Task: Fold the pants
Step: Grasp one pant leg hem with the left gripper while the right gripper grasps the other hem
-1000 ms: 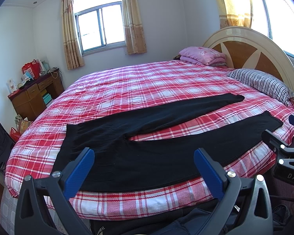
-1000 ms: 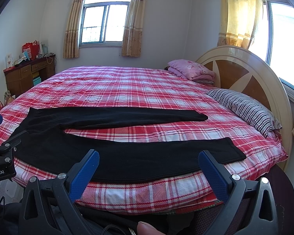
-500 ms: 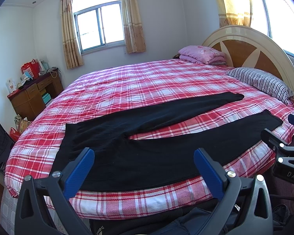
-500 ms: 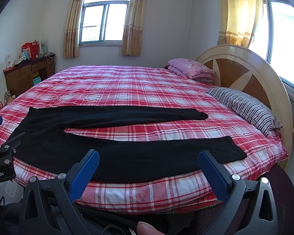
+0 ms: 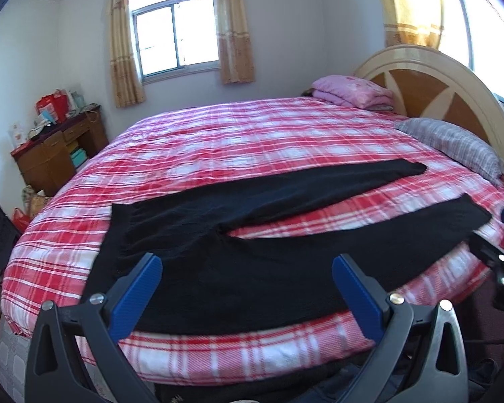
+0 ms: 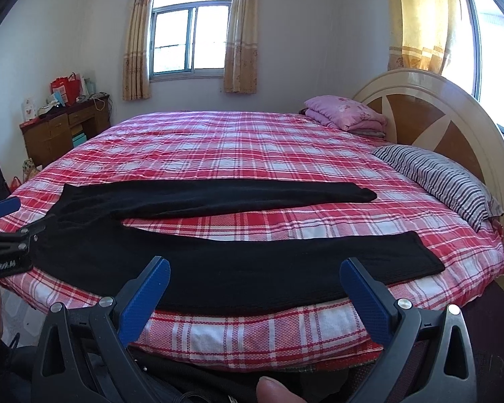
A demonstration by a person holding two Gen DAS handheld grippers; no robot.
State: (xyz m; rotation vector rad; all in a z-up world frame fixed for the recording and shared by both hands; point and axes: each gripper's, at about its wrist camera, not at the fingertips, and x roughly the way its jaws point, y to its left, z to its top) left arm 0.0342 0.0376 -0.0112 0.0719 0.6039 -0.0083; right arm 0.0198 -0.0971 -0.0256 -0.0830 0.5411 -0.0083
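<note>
Black pants (image 5: 252, 268) lie flat, legs spread, on the plaid bed (image 5: 252, 141) — left hand-held gripper (image 5: 245, 268) and right hand-held gripper (image 6: 255, 268) both gape wide, holding nothing.

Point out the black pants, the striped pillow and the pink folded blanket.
black pants (image 6: 238, 268), right wrist view, middle of the near leg.
striped pillow (image 6: 440, 178), right wrist view, centre of its top.
pink folded blanket (image 5: 352, 90), left wrist view, top layer.

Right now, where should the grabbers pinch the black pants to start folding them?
Probably the near leg of the black pants: right gripper pinching its cuff, left gripper the waistband edge. Come from the bed's near side; that leg lies flat along the edge, and both grippers are open and empty.
</note>
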